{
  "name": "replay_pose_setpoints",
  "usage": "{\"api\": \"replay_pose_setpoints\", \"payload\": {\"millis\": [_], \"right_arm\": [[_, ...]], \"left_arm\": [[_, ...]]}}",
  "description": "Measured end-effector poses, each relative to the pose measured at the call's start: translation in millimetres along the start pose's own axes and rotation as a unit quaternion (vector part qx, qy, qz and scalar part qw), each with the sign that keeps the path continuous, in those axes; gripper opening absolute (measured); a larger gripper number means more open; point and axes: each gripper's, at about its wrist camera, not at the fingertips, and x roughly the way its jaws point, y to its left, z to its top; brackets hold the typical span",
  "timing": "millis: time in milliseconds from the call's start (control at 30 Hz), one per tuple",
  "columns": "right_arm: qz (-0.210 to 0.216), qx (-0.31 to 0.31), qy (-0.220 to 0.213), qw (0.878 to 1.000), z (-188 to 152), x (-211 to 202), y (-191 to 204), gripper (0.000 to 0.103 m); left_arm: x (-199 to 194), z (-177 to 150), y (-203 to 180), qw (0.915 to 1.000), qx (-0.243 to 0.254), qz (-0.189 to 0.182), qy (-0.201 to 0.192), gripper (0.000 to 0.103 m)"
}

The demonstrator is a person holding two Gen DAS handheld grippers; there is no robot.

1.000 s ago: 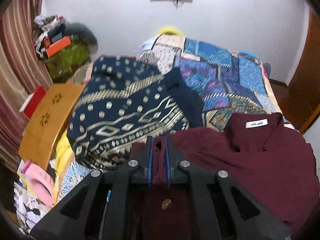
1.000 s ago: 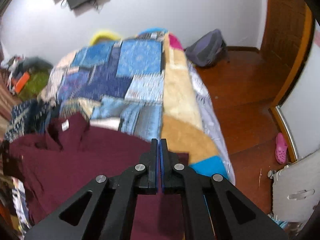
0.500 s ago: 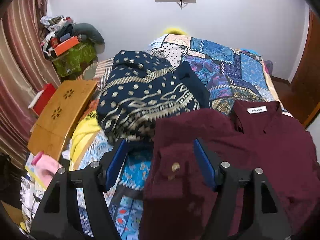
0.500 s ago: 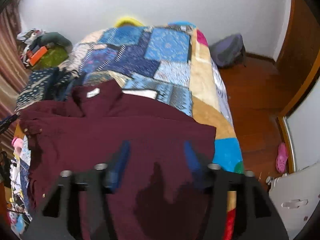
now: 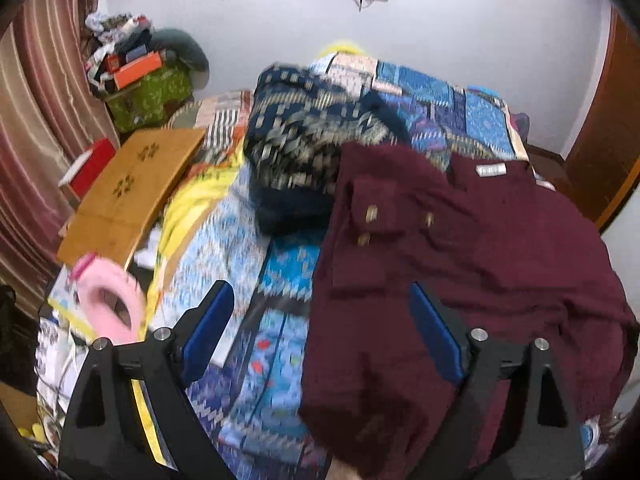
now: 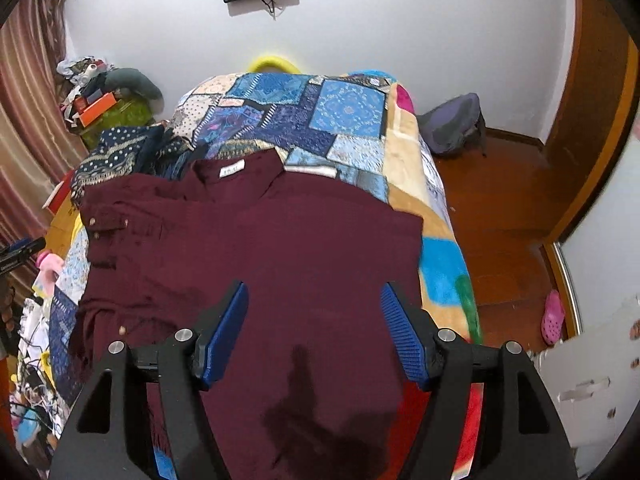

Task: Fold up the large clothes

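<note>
Left of the bed (image 6: 404,196), a striped curtain (image 5: 36,128) hangs beside a pile of clutter with an orange box (image 5: 138,69), and a wooden lap tray (image 5: 128,192) leans against the bed's left side with a pink slipper (image 5: 108,300) below it. On the bed's patchwork quilt (image 5: 280,280), a navy garment with gold print (image 5: 312,144) lies bunched toward the left edge. Touching it on the right, the maroon shirt (image 6: 280,248) lies spread across the near part of the bed, collar and white label (image 6: 232,170) toward the wall, its left sleeve with gold cuff buttons (image 5: 370,214) folded in over the body. The left claw (image 5: 320,320) hangs spread wide above the shirt's left edge, gripping nothing. The right claw (image 6: 314,320) is likewise spread wide, empty, over the shirt's lower middle. Right of the bed, a grey backpack (image 6: 452,124) sits on the wooden floor (image 6: 504,216), and a pink clog (image 6: 554,316) lies nearer.
</note>
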Motion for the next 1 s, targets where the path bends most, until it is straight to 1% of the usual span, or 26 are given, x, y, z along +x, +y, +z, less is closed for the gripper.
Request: {"api": "replay_pose_setpoints", "payload": {"millis": [133,267,367,400,467,567,733,800,833,867,900,933,967,1000], "right_arm": [[-0.016,0.021,0.009,1.000,-26,-5,-6,0.065],[-0.027,0.052,0.028,0.998,-55,-6,-12,0.065],[-0.027,0.080,0.045,0.995,-76,-3,-17,0.065],[-0.027,0.090,0.052,0.994,-83,-1,-19,0.065],[-0.020,0.117,0.064,0.991,-96,2,-22,0.065],[0.009,0.159,0.085,0.984,-112,8,-24,0.065],[0.041,0.197,0.114,0.973,-128,24,-21,0.065],[0.047,0.203,0.120,0.971,-131,30,-18,0.065],[0.051,0.207,0.117,0.970,-132,31,-16,0.065],[0.053,0.212,0.109,0.970,-134,32,-15,0.065],[0.058,0.220,0.103,0.968,-136,33,-15,0.065],[0.062,0.233,0.100,0.965,-137,35,-17,0.065],[0.068,0.247,0.095,0.962,-140,36,-19,0.064],[0.074,0.256,0.090,0.960,-141,36,-20,0.057]], "left_arm": [[2,-38,15,0.9996,-0.017,-0.014,0.018,0.089],[17,-77,29,0.9960,-0.049,-0.035,0.065,0.089],[32,-101,33,0.9917,-0.068,-0.042,0.101,0.089],[38,-111,34,0.9897,-0.077,-0.045,0.113,0.089],[45,-124,35,0.9860,-0.094,-0.059,0.124,0.089],[57,-141,32,0.9766,-0.126,-0.097,0.145,0.089],[80,-156,11,0.9618,-0.149,-0.141,0.181,0.089],[83,-159,2,0.9589,-0.155,-0.151,0.184,0.088],[83,-158,-2,0.9589,-0.153,-0.154,0.182,0.083],[82,-158,-6,0.9584,-0.150,-0.161,0.181,0.072],[81,-156,-9,0.9582,-0.148,-0.168,0.178,0.066],[78,-153,-13,0.9584,-0.144,-0.174,0.174,0.056],[75,-151,-15,0.9594,-0.139,-0.175,0.171,0.049],[72,-148,-18,0.9617,-0.133,-0.171,0.168,0.047]]}}
